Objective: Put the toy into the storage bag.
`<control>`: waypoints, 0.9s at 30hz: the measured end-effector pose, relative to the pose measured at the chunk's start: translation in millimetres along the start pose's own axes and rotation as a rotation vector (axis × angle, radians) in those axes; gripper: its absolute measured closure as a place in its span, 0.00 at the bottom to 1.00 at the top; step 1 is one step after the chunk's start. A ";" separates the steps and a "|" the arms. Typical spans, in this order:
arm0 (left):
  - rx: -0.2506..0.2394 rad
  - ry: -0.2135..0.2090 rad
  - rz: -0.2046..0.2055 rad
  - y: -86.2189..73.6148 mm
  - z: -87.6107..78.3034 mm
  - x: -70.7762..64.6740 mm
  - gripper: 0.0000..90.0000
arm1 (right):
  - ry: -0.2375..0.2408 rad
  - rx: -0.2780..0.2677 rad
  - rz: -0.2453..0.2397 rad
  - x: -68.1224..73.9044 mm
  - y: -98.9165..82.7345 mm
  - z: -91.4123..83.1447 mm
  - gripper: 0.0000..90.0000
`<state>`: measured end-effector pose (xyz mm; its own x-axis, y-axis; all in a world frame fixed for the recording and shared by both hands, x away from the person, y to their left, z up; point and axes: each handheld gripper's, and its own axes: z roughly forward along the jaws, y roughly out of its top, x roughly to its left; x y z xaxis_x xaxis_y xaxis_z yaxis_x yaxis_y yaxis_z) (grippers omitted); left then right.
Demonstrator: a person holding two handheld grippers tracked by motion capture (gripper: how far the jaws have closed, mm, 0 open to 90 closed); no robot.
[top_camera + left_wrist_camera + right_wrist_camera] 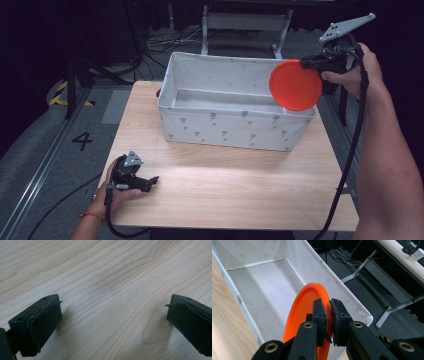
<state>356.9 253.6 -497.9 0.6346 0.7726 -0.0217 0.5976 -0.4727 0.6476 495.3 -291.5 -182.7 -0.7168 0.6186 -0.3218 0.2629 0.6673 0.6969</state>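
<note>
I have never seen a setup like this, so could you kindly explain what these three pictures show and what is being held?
A person sits at a wooden table holding a hand-operated two-jaw gripper in each hand. The high view looks down from above. The other two come from cameras riding on the grippers, looking along their black jaws. A white fabric bin, apparently empty, stands on the table. The right gripper is clamped on the rim of an orange plate, holding it on edge above the bin's right end. The left gripper rests low at the table's near left, its jaws wide apart over bare wood with nothing between them.
</note>
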 end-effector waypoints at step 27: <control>-0.002 0.002 0.003 0.0 0.1 0.2 0.00 | 0.096 0.120 -0.070 14.2 -22.9 66.1 0.92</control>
<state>357.1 253.7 -498.0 0.6354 0.7720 -0.0178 0.5946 -0.4745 0.6491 521.9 -270.6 -245.6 -0.7932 0.5299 -0.3001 0.2810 0.7557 0.5916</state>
